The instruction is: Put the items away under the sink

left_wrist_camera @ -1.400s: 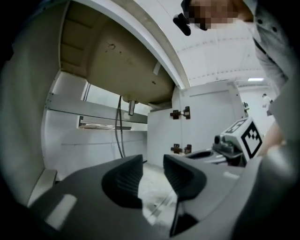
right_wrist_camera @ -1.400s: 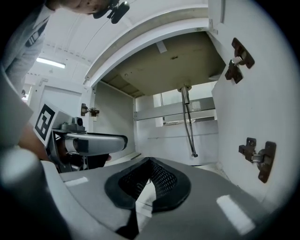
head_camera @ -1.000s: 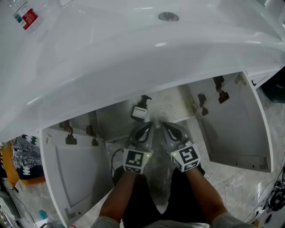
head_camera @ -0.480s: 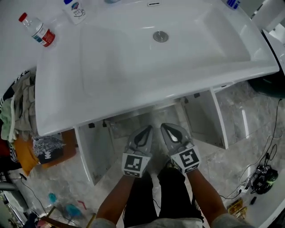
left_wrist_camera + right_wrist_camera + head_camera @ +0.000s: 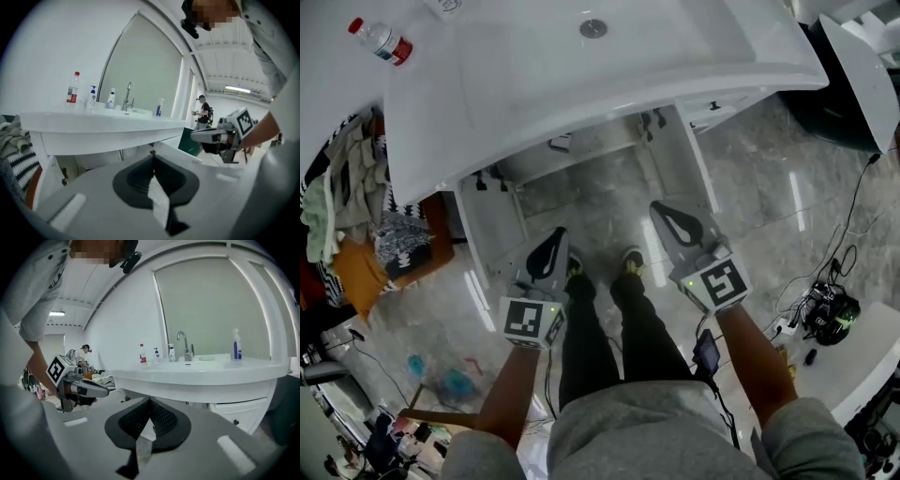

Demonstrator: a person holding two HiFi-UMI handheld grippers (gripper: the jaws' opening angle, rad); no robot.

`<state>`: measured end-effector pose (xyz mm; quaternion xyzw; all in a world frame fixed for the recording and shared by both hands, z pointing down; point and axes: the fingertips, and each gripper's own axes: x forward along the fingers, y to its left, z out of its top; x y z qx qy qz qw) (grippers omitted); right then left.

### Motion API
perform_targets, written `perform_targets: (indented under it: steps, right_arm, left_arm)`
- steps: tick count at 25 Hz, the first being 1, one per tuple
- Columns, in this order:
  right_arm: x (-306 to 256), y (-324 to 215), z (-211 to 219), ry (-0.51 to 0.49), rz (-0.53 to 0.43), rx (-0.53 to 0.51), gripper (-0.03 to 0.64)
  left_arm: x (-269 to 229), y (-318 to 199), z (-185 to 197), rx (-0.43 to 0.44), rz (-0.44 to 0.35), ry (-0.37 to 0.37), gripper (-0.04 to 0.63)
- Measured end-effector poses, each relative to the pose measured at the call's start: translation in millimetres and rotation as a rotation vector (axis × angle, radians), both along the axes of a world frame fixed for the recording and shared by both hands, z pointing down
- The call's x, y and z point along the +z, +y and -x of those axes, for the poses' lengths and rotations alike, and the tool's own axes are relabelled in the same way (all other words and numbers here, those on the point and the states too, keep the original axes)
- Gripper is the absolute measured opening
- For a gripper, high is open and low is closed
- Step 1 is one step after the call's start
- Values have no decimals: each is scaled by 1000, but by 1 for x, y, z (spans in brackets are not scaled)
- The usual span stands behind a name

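Note:
The white sink [image 5: 581,84] stands over an open cabinet [image 5: 609,155], in which a small white item [image 5: 561,142] shows. On the counter stand a red-labelled water bottle [image 5: 382,41], two pump bottles [image 5: 155,355] [image 5: 171,353] and a blue bottle [image 5: 237,345] beside the faucet [image 5: 185,345]. My left gripper [image 5: 555,234] and right gripper [image 5: 661,210] hang in front of the sink, apart from each other. Both are shut and hold nothing. The left gripper view shows the closed tip [image 5: 152,157] near the level of the basin's rim [image 5: 93,126]; so does the right gripper view [image 5: 150,401].
Both cabinet doors [image 5: 487,244] [image 5: 680,159] stand open. A heap of clothes [image 5: 337,206] lies at the left, a dark bin [image 5: 839,103] stands right of the sink, and cables [image 5: 825,314] lie on the marble floor. A person stands far behind [image 5: 204,110].
Both grippers have risen from in front of the cabinet opening to about sink height and spread apart. The head view has pulled up and back, showing the whole sink and floor.

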<state>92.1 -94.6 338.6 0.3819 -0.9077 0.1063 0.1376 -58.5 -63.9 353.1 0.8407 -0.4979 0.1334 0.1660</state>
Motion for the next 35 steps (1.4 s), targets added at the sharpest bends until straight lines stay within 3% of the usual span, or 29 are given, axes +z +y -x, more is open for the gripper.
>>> perform_targets:
  steps: [6, 10, 16, 18, 20, 22, 24, 26, 31, 35]
  right_arm:
    - [-35, 34, -51, 55, -16, -26, -2]
    - [-36, 60, -68, 101, -28, -65, -2]
    - [55, 80, -105, 415, -5, -132, -2]
    - [64, 93, -121, 513, -48, -147, -2]
    - [72, 99, -147, 621, -89, -117, -3]
    - [72, 96, -179, 674, -92, -12, -3]
    - [67, 101, -201, 680, -84, 92, -3]
    - [65, 123, -203, 665, -80, 111, -3]
    - [72, 208, -130, 435, -34, 30, -2]
    - [115, 281, -99, 555, -15, -96, -2]
  left_arm:
    - [-49, 41, -23, 12, -29, -44, 11]
    - [-74, 69, -34, -5, -24, -34, 11]
    - [-80, 96, -33, -3, -20, -40, 11]
    - [-81, 105, -33, 6, -23, -43, 11]
    - [-79, 115, -30, 13, -25, -38, 11]
    - [-78, 124, -31, 20, -27, -32, 11]
    - [-80, 141, -34, 35, -34, -27, 11]
    - [-83, 162, -39, 56, -45, -26, 11]
    - [-87, 216, -42, 89, -62, -40, 11]
    - [-91, 256, -39, 104, -66, -49, 11]
